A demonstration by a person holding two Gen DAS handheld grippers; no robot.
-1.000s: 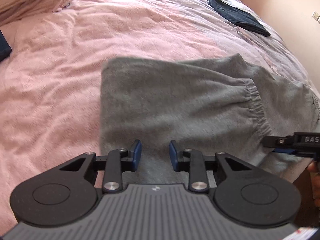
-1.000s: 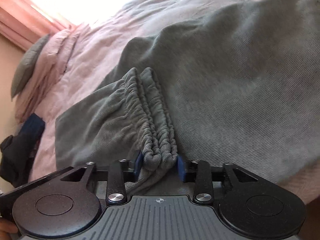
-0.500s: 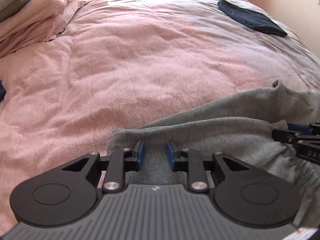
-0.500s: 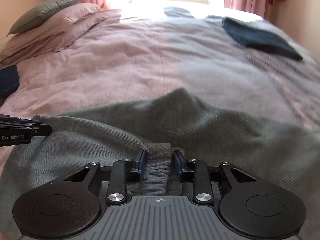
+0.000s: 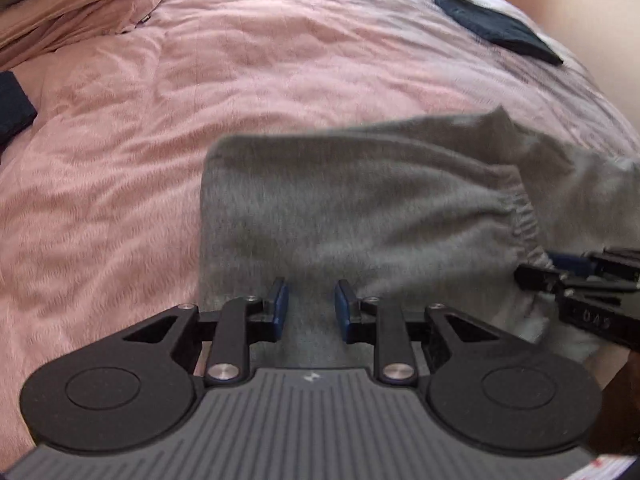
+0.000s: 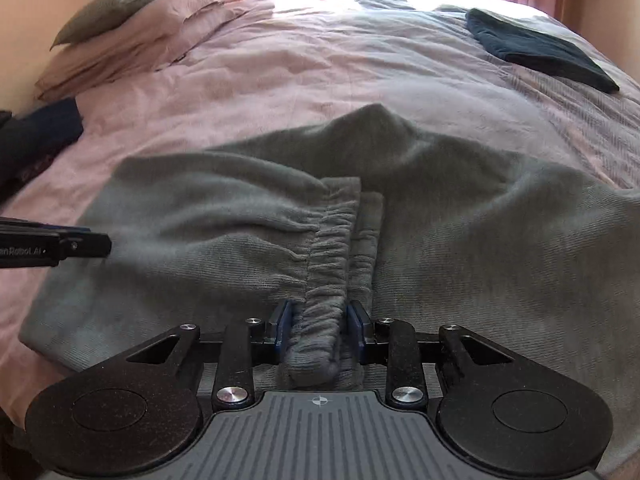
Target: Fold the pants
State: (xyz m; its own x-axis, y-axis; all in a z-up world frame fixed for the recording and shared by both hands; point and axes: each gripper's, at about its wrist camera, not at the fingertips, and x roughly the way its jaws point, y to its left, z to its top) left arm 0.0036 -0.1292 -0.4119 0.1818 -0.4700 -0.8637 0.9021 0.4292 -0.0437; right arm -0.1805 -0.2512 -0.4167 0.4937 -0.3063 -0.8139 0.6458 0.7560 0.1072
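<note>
Grey sweatpants (image 5: 360,208) lie folded on a pink bedspread (image 5: 240,80). My left gripper (image 5: 311,300) is shut on the near edge of the cloth, which fills the gap between its blue pads. In the right wrist view the pants (image 6: 480,240) spread wide, and my right gripper (image 6: 320,320) is shut on their gathered elastic band (image 6: 328,248), which bunches between the pads. Each gripper shows in the other's view: the right gripper (image 5: 536,276) at the elastic band on the right, the left gripper (image 6: 92,246) at the left side of the pants.
A folded dark blue garment (image 6: 536,52) lies far right on the bed. Pillows (image 6: 132,32) are stacked at the far left, with dark clothes (image 6: 36,136) below them. A window glares beyond the bed, and a wall runs along the right side.
The right gripper rolled from a tilted view to level, and its jaws narrowed onto the elastic band. The left gripper's view swung up the bed, then came back down over the pants.
</note>
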